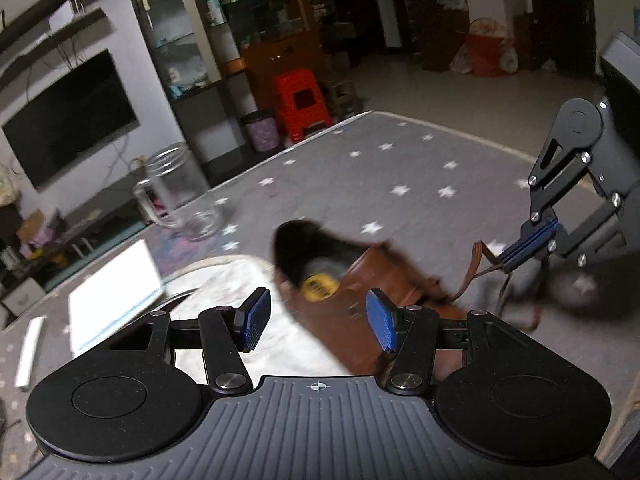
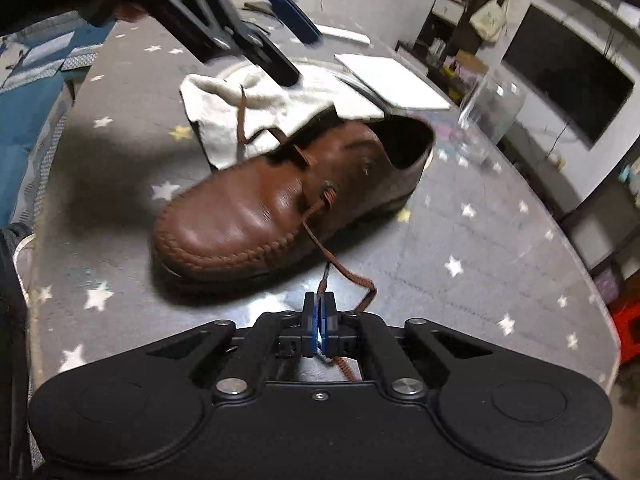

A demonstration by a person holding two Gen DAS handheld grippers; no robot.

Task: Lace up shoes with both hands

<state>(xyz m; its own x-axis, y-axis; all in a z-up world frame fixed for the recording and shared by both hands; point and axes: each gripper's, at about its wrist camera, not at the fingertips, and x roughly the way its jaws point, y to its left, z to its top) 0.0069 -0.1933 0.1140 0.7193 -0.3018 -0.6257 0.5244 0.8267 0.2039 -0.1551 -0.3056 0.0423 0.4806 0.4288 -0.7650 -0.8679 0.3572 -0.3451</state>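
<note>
A brown leather shoe [image 2: 256, 208] lies on the star-patterned table, toe toward the right wrist camera. My right gripper [image 2: 320, 308] is shut on one end of the brown lace [image 2: 340, 268], which runs from an eyelet on the shoe's near side. The lace's other end [image 2: 241, 120] trails up over a white cloth. In the left wrist view the shoe [image 1: 360, 280] is blurred, and my left gripper [image 1: 319, 320] is open above its heel side with nothing between its pads. The right gripper [image 1: 528, 242] appears there too, pinching the lace [image 1: 476, 264].
A clear glass jar [image 2: 488, 116] stands on the table beyond the shoe's heel. A white cloth [image 2: 224, 112] lies beside the shoe, and a flat white pad [image 2: 392, 80] lies behind it. The grey star tablecloth [image 2: 460, 240] reaches to the rounded table edge.
</note>
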